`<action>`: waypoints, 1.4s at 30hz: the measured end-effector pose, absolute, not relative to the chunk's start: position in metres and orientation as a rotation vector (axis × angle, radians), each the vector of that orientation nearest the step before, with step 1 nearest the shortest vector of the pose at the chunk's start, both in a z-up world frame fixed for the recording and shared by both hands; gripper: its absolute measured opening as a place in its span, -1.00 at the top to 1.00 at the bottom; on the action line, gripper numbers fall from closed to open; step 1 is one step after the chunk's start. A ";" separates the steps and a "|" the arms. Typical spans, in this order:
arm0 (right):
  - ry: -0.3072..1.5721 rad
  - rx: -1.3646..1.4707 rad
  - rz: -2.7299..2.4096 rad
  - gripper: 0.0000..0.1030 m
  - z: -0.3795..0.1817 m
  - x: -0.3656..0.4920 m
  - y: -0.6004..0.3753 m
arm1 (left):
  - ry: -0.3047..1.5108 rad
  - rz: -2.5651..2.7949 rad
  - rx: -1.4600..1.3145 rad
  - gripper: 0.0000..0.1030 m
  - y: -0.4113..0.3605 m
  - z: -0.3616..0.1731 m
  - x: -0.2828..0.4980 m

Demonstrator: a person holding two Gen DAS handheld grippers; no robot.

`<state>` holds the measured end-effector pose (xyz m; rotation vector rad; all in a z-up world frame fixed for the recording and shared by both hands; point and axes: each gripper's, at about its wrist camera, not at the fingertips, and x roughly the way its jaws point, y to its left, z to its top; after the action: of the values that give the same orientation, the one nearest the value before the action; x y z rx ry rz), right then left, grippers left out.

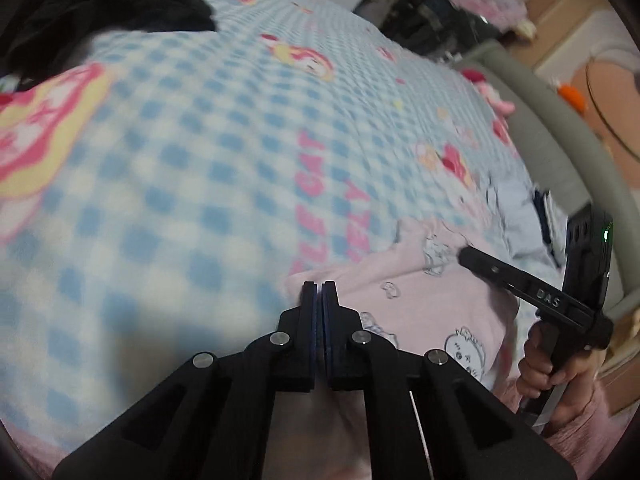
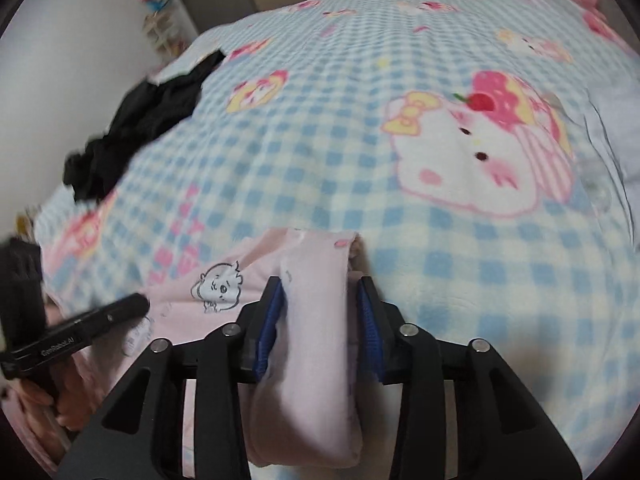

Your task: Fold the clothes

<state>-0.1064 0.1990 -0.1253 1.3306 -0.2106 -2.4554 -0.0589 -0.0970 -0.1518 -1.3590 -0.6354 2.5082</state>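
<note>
right gripper (image 2: pixel 320 312) clamped on pink garment (image 2: pixel 316 320) fold, left gripper (image 1: pixel 319 292) pressed together, checked blanket (image 2: pixel 400 128) wide beyond

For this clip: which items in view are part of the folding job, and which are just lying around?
In the job:
pink garment
right claw, around a pink fold
left claw, shut at the pink garment's edge

Lying about:
black clothes
pale blue garment
checked cartoon blanket underneath

Ahead of both grippers the blanket (image 2: pixel 304 152) lies bare and passable. The only obstacle is black clothes (image 2: pixel 136 128) far ahead-left at its edge.
</note>
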 end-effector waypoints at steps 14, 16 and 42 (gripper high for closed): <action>-0.334 1.366 -2.344 0.01 -0.122 -0.077 0.209 | -0.947 2.236 -1.369 0.08 -0.106 -0.162 -0.030; -0.317 1.378 -2.357 0.00 -0.129 -0.077 0.209 | -0.835 2.307 -1.419 0.22 -0.097 -0.161 -0.033; -0.251 1.296 -2.386 -0.13 -0.083 -0.072 0.224 | -0.855 2.423 -1.263 0.27 -0.099 -0.137 -0.060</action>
<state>-0.0716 0.2237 -0.0831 1.2958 -0.2508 -2.3858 -0.0601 -0.0990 -0.1368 -1.2634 -0.8553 2.4226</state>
